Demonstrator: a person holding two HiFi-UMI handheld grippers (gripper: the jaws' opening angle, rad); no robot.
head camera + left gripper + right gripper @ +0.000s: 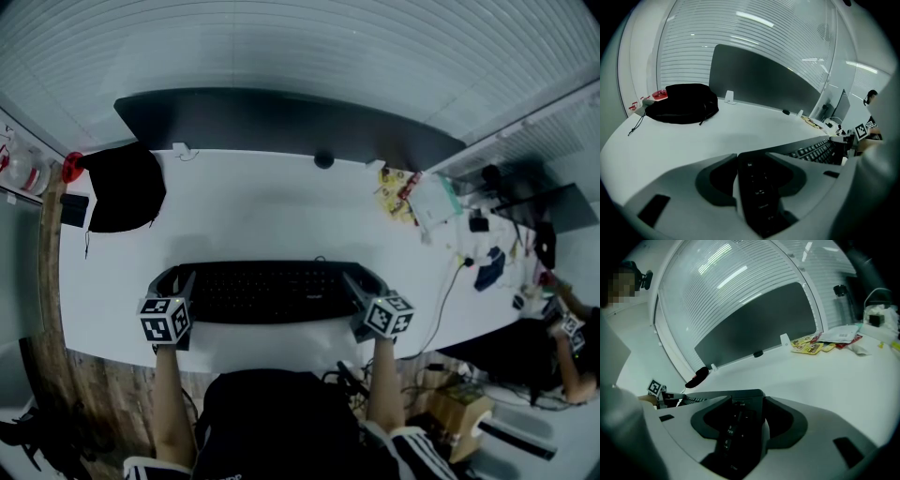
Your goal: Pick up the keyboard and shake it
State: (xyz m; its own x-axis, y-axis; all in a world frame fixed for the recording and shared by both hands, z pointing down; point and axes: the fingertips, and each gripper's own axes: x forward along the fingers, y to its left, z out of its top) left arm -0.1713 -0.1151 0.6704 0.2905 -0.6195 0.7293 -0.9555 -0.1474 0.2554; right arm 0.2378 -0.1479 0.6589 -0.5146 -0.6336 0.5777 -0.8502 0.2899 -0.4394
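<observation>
A black keyboard lies crosswise over the white desk, near its front edge. My left gripper is shut on the keyboard's left end; in the left gripper view that end sits clamped between the jaws, at my left gripper. My right gripper is shut on the right end, and the number pad fills the gap of my right gripper. The keyboard looks level; whether it rests on the desk or hangs just above it I cannot tell.
A black bag lies at the desk's back left. A dark partition runs along the far edge. Snack packets and papers sit at the back right with cables. Another person works at the far right.
</observation>
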